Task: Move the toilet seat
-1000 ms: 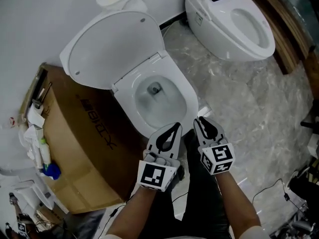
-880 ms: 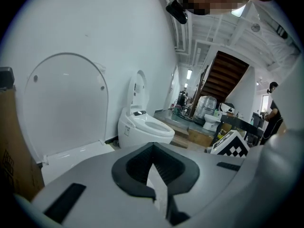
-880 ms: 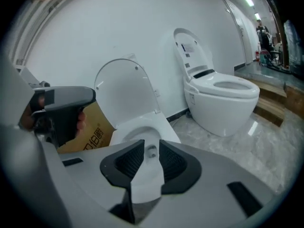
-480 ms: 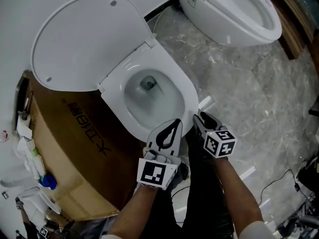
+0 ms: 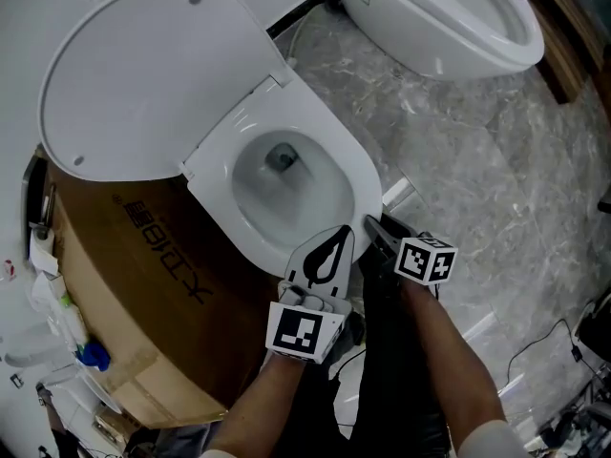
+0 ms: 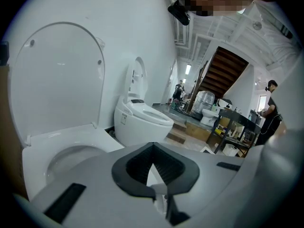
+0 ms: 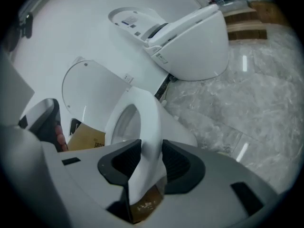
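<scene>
Now, right gripper [image 7: 151, 156]: jaws spread, set astride toilet seat [image 5: 358, 175] front rim.
left gripper [image 5: 340, 232]: jaws closed, nothing held, positioned just beside toilet seat front.

The toilet seat [image 5: 366, 181] was white. The floor [image 5: 477, 151] was grey with marbled veining. The cardboard box [image 5: 115, 294] was brown with black print.

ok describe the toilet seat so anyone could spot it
Start at the brown cardboard box; the white toilet beside it has its round lid raised. The seat is the white oval ring on that bowl, front edge between the right gripper's jaws, unlike the second toilet's.
</scene>
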Available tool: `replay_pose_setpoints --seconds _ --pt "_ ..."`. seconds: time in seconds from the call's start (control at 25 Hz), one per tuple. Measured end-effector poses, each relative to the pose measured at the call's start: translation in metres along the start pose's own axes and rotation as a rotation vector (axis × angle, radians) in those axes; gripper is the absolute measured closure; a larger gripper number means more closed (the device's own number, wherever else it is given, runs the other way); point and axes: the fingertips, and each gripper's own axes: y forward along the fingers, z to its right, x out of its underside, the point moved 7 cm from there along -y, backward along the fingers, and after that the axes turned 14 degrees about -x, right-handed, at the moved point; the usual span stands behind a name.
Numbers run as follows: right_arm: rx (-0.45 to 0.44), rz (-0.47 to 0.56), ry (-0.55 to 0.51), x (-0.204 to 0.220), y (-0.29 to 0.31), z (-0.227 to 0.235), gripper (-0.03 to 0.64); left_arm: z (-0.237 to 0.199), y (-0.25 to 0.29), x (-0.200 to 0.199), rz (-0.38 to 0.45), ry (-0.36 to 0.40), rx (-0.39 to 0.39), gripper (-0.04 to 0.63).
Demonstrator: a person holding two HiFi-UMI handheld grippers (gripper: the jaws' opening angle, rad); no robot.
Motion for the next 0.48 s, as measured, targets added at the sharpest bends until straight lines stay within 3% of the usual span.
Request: replay_pose_setpoints --seconds 0.16,0.48 --pt "-0.046 0.025 0.117 -0.003 -0.004 0.004 0.504 0.001 0.000 -0.001 -0.002 -0.006 0.000 0.586" --pt "-0.054 0.007 0.154 -0.010 -0.014 -0.013 0.531 0.003 -0.018 -0.020 0.000 -0.014 -0.009 0.586"
